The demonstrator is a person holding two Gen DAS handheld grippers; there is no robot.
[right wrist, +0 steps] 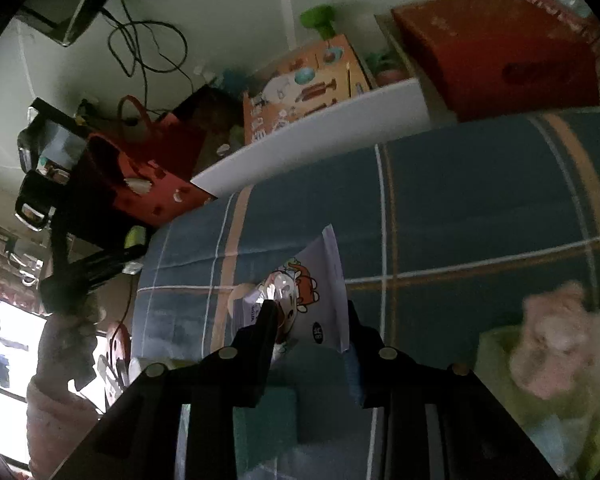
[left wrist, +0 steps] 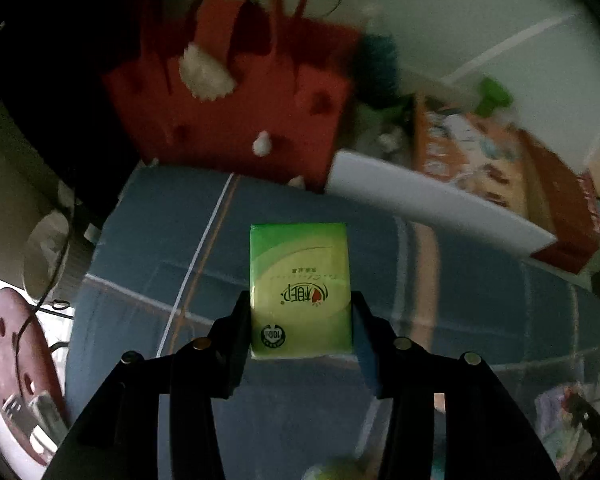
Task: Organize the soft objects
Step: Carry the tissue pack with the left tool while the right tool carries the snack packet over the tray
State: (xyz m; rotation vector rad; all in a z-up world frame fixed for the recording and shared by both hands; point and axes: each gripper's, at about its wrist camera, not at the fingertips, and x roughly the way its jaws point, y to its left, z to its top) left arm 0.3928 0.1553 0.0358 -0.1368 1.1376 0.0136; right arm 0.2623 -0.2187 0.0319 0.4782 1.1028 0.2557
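A green tissue pack (left wrist: 299, 280) stands upright between the black fingers of my left gripper (left wrist: 300, 300), which is shut on its lower half above the blue plaid cloth (left wrist: 160, 280). My right gripper (right wrist: 310, 308) is shut on a white soft packet (right wrist: 320, 276) printed with a cartoon animal, held tilted above the same cloth (right wrist: 480, 200). In the right wrist view the left gripper (right wrist: 112, 260) shows dimly at the far left with the green pack (right wrist: 135, 236) in it.
A red felt bag (left wrist: 228, 112) with white stuffing stands behind the cloth. Right of it lie a white board (left wrist: 420, 200) and an orange printed box (left wrist: 468, 152). A pink plush toy (right wrist: 556, 344) lies at the right, and a teal block (right wrist: 268, 412) shows under my right gripper.
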